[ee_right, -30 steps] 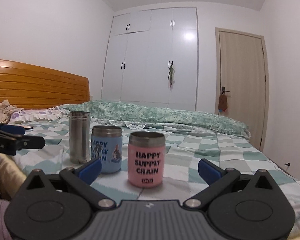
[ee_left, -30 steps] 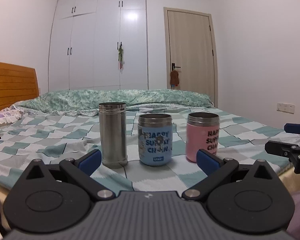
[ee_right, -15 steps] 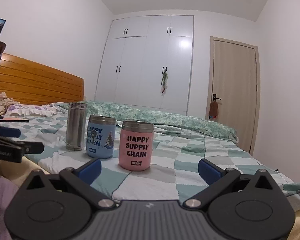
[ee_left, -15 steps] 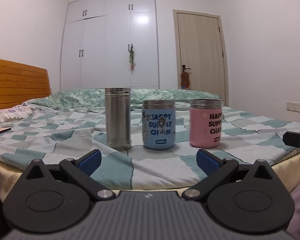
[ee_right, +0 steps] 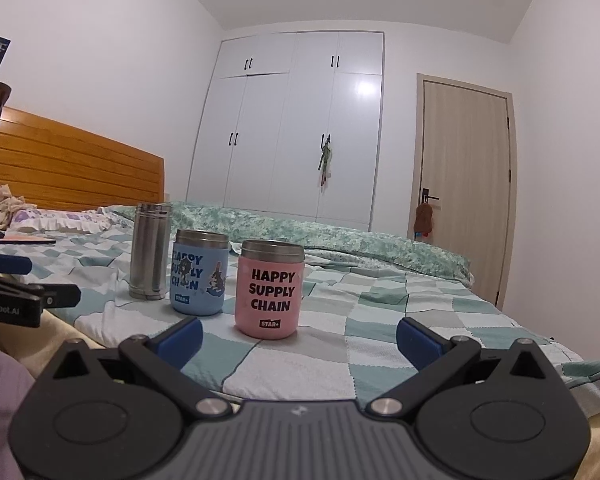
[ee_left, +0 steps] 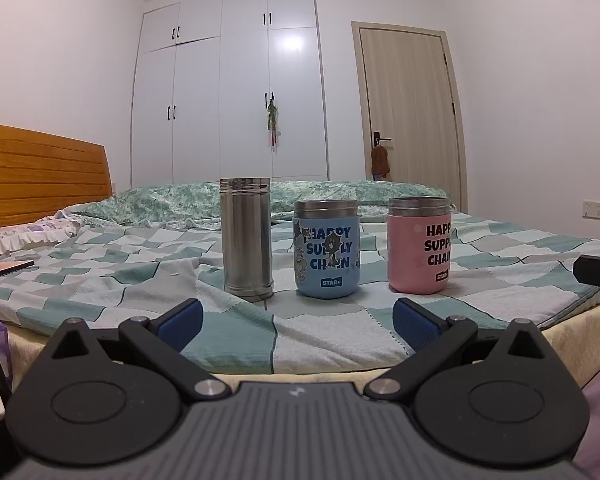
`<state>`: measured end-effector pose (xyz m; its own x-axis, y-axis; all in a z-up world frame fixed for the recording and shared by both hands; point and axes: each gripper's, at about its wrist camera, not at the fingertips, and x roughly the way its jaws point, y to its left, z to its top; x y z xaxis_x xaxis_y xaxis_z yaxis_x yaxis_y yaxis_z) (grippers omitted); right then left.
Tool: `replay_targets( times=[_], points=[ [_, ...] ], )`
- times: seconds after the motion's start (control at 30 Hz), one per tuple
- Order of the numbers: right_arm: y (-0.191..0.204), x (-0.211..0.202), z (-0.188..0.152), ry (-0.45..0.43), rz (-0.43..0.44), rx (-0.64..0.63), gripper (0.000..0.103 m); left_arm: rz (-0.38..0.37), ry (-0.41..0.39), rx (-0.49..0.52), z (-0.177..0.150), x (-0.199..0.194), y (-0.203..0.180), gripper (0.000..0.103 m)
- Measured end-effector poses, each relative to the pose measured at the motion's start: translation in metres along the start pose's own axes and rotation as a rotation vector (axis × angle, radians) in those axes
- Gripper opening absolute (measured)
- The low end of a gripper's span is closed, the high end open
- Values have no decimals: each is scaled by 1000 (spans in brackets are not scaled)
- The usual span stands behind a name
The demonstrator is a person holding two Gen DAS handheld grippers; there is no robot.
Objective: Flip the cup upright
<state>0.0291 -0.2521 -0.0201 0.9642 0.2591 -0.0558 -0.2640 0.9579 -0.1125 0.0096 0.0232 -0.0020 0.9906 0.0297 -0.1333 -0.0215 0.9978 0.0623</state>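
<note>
Three cups stand upright in a row on the checked bedspread [ee_left: 100, 280]: a tall steel cup [ee_left: 246, 238], a blue cup [ee_left: 326, 254] and a pink cup [ee_left: 419, 245]. The right wrist view shows the steel cup [ee_right: 149, 251], the blue cup [ee_right: 198, 272] and the pink cup [ee_right: 269, 289] too. My left gripper [ee_left: 298, 318] is open and empty, low at the bed's near edge, short of the cups. My right gripper [ee_right: 298, 338] is open and empty, also short of them. The left gripper shows at the left of the right wrist view [ee_right: 20, 292].
The bed has a wooden headboard [ee_left: 40, 172] at the left and a rumpled green duvet [ee_left: 340, 192] behind the cups. A white wardrobe [ee_left: 236, 88] and a door [ee_left: 408, 112] stand at the far wall. A flat pink item [ee_left: 4, 268] lies left on the bed.
Both grippers have dropped lower and pulled back toward the bed's near edge. The cups have not moved and both grippers stay open.
</note>
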Motion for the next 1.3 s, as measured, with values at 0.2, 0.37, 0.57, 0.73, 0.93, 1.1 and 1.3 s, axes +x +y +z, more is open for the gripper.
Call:
replay_targets(
  times=[0.2, 0.37, 0.57, 0.73, 0.93, 1.1, 1.3],
  points=[
    [0, 0, 0, 0, -1, -1, 103, -1, -3, -2, 0, 0, 0, 103],
    [1, -1, -1, 0, -1, -2, 103, -1, -3, -2, 0, 0, 0, 103],
    [1, -1, -1, 0, -2, -3, 103, -3, -4, -2, 0, 0, 0, 103],
    [1, -1, -1, 0, -1, -2, 103, -5, -4, -1, 1, 0, -1, 103],
    [0, -1, -1, 0, -2, -2, 103, -7, -6, -1, 1, 0, -1, 103],
    [0, -1, -1, -1, -2, -2, 103, -8, -10, -2, 0, -1, -2, 103],
    [0, -1, -1, -2, -2, -2, 103, -8, -10, -2, 0, -1, -2, 103]
  ],
)
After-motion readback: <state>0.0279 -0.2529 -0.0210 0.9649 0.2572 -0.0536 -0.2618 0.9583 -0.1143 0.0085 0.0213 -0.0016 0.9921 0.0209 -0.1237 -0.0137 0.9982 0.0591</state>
